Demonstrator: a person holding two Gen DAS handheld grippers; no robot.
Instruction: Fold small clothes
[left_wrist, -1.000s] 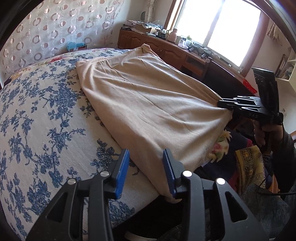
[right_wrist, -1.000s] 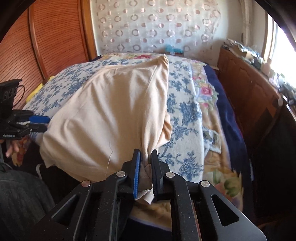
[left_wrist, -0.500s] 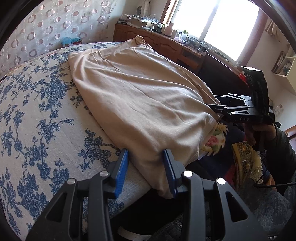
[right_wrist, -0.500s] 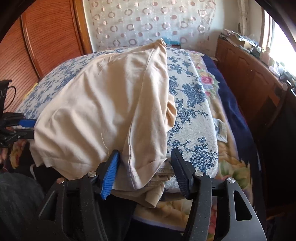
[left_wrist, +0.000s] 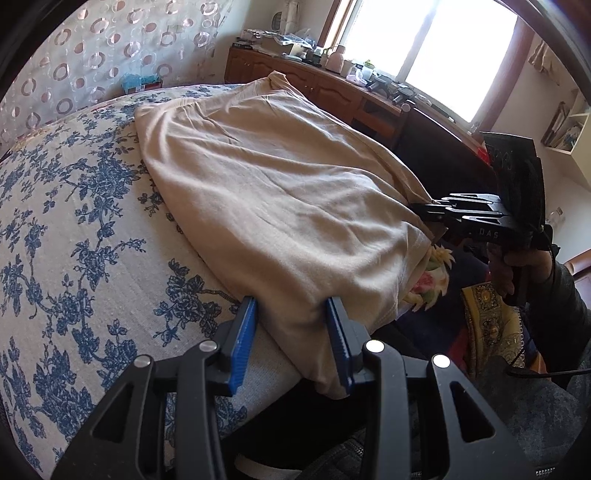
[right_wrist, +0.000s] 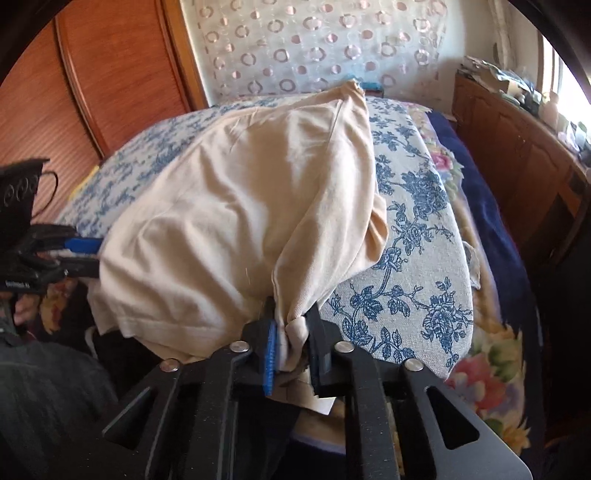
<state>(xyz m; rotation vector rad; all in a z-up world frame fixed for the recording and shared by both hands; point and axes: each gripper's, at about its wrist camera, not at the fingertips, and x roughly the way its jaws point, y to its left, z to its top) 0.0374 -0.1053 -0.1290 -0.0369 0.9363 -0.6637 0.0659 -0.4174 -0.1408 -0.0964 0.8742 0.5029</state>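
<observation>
A bed (left_wrist: 66, 229) with a white cover and blue flowers fills the room. Behind it hangs a curtain (left_wrist: 85, 55) with round rings. A brown wooden cabinet (left_wrist: 332, 88) stands under a bright window (left_wrist: 436, 48), with small bottles and things on top.

A beige cloth (left_wrist: 277, 199) lies spread on the bed, with its near edge hanging over the side.

The left gripper (left_wrist: 291, 343) sits at 6 o'clock in its own view. Its blue pads are partly apart and closing. The corner of the cloth hangs between them and lies against the right pad. I cannot tell if they pinch it.

The right gripper (right_wrist: 291, 343) is at 6 o'clock in its view too. Its jaws are closing, pressed tight on a bunched bit of the cloth (right_wrist: 255, 206).

The left view shows the window and the right gripper (left_wrist: 432, 214) from the side at 3 o'clock, held by a hand (left_wrist: 509, 273) in a dark sleeve. The right view shows a reddish wooden door (right_wrist: 110, 74) at 10 o'clock, a dark blue flowery blanket (right_wrist: 487, 229) along the bed at 3 o'clock, and the left gripper (right_wrist: 81, 254) at 9 o'clock.
</observation>
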